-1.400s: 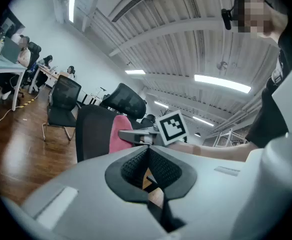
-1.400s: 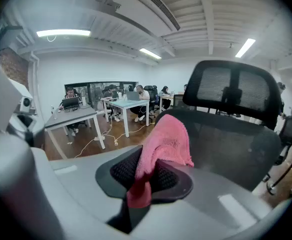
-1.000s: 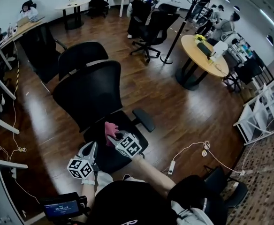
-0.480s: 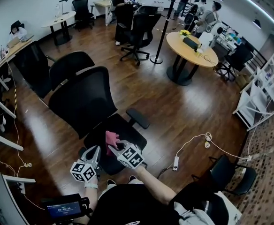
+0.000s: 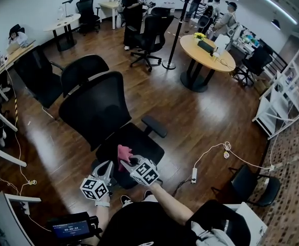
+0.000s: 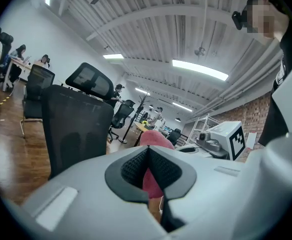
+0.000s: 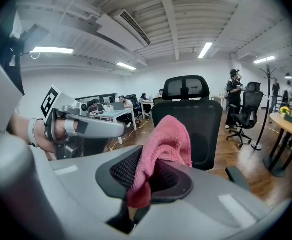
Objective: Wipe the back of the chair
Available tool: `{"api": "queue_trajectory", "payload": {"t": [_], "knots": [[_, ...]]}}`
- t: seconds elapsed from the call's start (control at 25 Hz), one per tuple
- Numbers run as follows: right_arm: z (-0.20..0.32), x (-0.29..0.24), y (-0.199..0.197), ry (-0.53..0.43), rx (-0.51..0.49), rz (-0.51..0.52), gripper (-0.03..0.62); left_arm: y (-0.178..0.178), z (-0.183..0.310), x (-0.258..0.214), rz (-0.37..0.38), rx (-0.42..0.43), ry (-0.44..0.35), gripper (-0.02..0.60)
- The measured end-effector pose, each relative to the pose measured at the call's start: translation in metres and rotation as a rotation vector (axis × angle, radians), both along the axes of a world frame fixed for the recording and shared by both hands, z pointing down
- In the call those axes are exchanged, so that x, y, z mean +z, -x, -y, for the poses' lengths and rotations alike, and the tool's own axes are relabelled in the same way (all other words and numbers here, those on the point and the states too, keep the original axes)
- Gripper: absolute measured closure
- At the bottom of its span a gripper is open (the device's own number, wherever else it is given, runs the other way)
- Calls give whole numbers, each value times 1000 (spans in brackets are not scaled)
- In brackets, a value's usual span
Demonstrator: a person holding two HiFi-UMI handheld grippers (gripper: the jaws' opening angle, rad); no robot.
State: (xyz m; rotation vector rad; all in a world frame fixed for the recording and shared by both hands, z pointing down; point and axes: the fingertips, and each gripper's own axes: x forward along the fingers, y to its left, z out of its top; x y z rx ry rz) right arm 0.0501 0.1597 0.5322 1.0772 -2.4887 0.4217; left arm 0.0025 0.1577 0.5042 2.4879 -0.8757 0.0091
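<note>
A black mesh-backed office chair (image 5: 98, 106) faces me, its seat (image 5: 139, 142) just ahead of both grippers. My right gripper (image 5: 130, 163) is shut on a pink cloth (image 5: 123, 153) that stands up over the seat's front edge. In the right gripper view the cloth (image 7: 167, 144) bunches out of the gripper (image 7: 143, 176), short of the chair back (image 7: 188, 119). My left gripper (image 5: 106, 170) hangs beside it on the left, shut with nothing held. Its own view shows the gripper (image 6: 148, 156), the chair back (image 6: 76, 129) ahead on the left, and the cloth (image 6: 157, 138) beyond.
A second black chair (image 5: 85, 70) stands close behind the first. A power strip (image 5: 194, 176) and white cable lie on the wood floor to the right. Further off are a round table (image 5: 208, 53), a coat stand (image 5: 177, 29), white shelving (image 5: 287, 101) and several people.
The head view has shifted a little, and the chair sits slightly nearer the middle of the frame. Both grippers stay over the seat's front, the cloth still clamped.
</note>
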Motion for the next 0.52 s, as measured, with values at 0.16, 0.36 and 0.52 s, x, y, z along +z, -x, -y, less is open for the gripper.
{"api": "queue_trajectory", "payload": {"t": [0.16,0.36,0.52], "knots": [[-8,10,21,-18,27,-16,553,27,-8,11,-17,9,-13,589],[-21,19,26,-29,53,-24,553,39,-20,18,-26,19,-28,589],[-25,21,26,-28,69,-29,553,42,-24,20,-33,27,-29,589]]}}
